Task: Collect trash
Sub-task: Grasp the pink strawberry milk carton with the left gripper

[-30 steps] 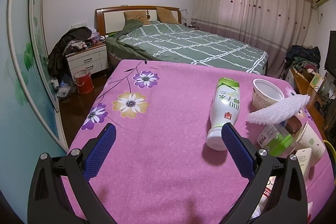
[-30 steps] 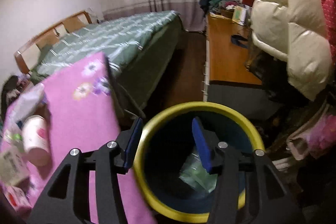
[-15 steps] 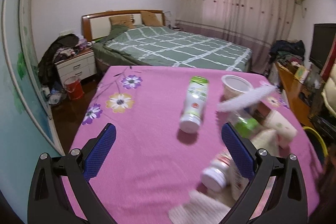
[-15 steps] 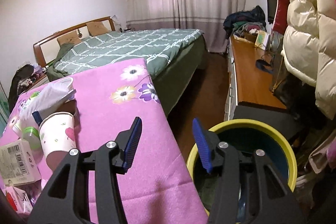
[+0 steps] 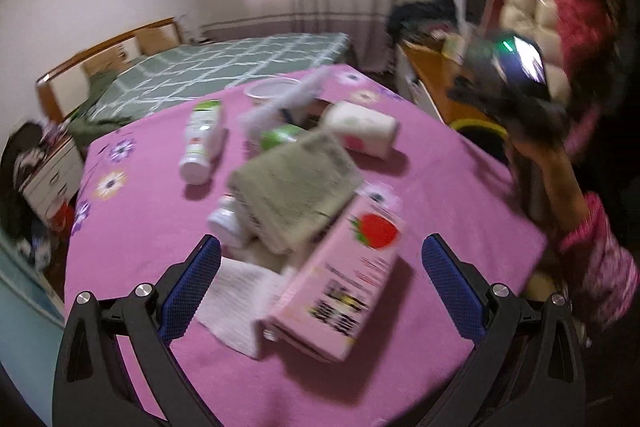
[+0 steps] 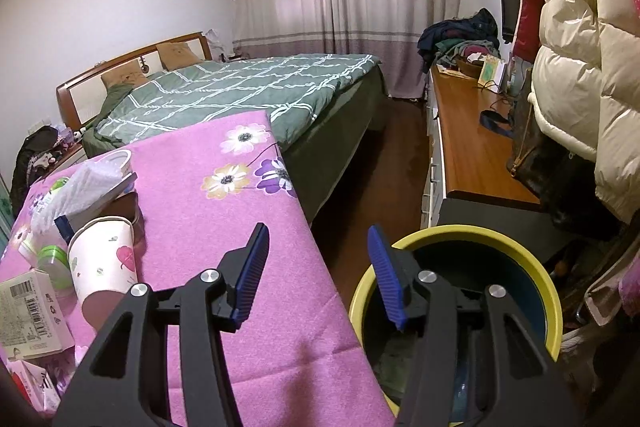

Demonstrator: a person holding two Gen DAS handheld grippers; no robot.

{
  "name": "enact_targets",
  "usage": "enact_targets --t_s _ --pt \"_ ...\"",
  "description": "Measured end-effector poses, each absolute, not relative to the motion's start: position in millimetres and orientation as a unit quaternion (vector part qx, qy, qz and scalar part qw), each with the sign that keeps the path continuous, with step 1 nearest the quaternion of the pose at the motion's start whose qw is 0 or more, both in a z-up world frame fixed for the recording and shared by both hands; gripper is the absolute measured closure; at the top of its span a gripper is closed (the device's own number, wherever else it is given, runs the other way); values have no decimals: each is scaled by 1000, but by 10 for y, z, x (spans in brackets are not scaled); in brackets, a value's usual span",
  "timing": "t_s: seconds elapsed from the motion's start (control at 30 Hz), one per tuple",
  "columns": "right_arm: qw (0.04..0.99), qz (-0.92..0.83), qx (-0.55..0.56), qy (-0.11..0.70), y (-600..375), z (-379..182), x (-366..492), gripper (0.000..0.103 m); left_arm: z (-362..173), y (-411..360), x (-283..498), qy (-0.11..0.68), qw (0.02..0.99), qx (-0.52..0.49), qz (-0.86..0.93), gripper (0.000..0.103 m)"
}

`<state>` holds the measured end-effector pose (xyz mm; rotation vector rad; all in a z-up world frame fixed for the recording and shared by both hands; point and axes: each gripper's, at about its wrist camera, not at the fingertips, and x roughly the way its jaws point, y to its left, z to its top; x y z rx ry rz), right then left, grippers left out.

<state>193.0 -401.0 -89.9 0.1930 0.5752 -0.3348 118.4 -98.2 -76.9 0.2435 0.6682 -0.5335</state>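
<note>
Trash is piled all over the pink flowered bench (image 5: 152, 227): a strawberry carton (image 5: 340, 275) lies between the left tool's (image 5: 320, 279) wide-apart blue fingers with nothing clamped, a grey-green cloth (image 5: 292, 187) sits just behind it, plus a white bottle (image 5: 202, 143) and a paper cup (image 6: 102, 263) tipped on its side. Right tool (image 6: 316, 271) has its jaws partly apart and empty too, hanging over the bench edge, right beside the yellow-rimmed bin (image 6: 460, 239) on the floor. Left view is pretty blurry.
</note>
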Motion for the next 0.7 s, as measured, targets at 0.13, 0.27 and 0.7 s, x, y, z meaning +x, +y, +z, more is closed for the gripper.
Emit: enact_targets --t_s 0.13,0.27,0.7 --pt "940 -164 94 285 -4015 -896 1938 53 -866 -1157 1166 332 889 144 -281 4" --pt "938 -163 97 288 -4034 -899 1946 52 -996 -1249 1365 355 870 158 -304 11" --pt "932 -155 116 306 -4085 -965 2022 51 -1216 -1524 1639 401 833 209 -318 41"
